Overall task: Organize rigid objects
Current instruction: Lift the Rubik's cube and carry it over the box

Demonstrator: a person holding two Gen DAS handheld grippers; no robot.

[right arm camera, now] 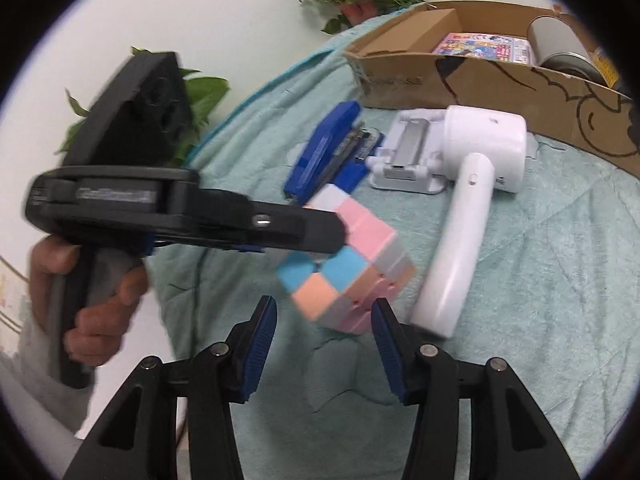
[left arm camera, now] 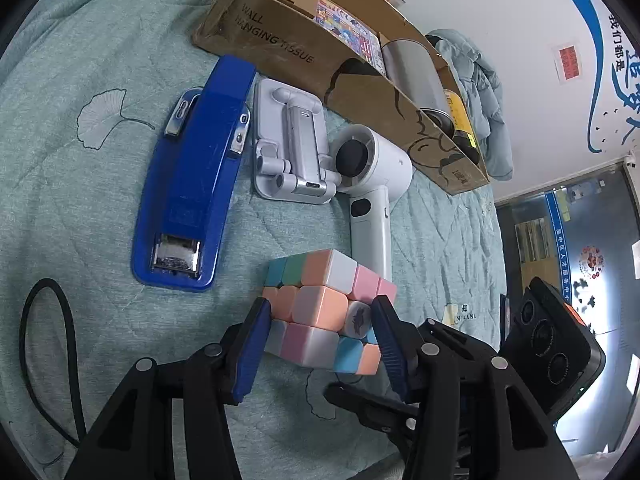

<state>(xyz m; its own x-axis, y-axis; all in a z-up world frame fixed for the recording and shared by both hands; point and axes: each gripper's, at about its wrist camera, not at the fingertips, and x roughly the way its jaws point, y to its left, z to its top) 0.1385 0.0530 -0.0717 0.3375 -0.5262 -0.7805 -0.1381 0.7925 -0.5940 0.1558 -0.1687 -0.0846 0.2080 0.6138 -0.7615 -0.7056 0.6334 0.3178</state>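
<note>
Covering the whole surface, a teal quilt [left arm camera: 80,200] is seen, likely on a bed. A cardboard box [left arm camera: 280,46] is set at its far edge, with a metal can [left arm camera: 412,68] and a printed packet [left arm camera: 348,30] inside. Just beside the box, a blue stapler [left arm camera: 192,176], a white phone stand [left arm camera: 292,148] and a white handheld fan [left arm camera: 372,184] are laid in a row. Nearer, a pastel puzzle cube [left arm camera: 320,312] is pinched by the left gripper [left arm camera: 320,344], jaws pressed on its two sides. In the right wrist view the cube looks raised off the quilt and tilted. The right gripper [right arm camera: 324,344] is held just beside the cube, jaws partly spread, nothing between them.
</note>
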